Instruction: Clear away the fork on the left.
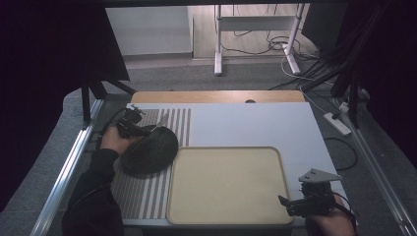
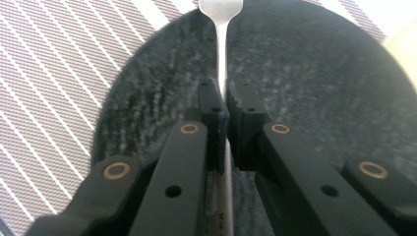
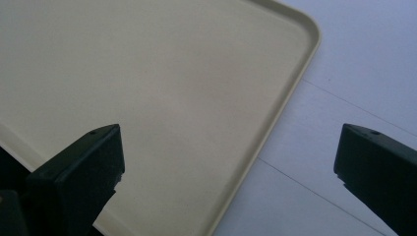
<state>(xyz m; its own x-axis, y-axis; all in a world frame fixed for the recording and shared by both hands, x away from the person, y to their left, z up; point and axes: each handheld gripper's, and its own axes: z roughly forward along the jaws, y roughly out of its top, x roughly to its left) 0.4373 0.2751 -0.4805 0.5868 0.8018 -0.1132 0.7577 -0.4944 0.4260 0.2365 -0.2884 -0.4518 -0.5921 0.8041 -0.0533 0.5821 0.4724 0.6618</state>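
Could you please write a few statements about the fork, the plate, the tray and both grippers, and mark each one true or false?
1. The left gripper is shut on the fork. True.
2. The fork lies on the tray. False: it is held over the dark plate.
3. The right gripper stands open. True.
4. The dark plate sits on the tray. False: it sits on the striped mat, left of the tray.
5. The right gripper holds a spoon. False: its jaws are empty.
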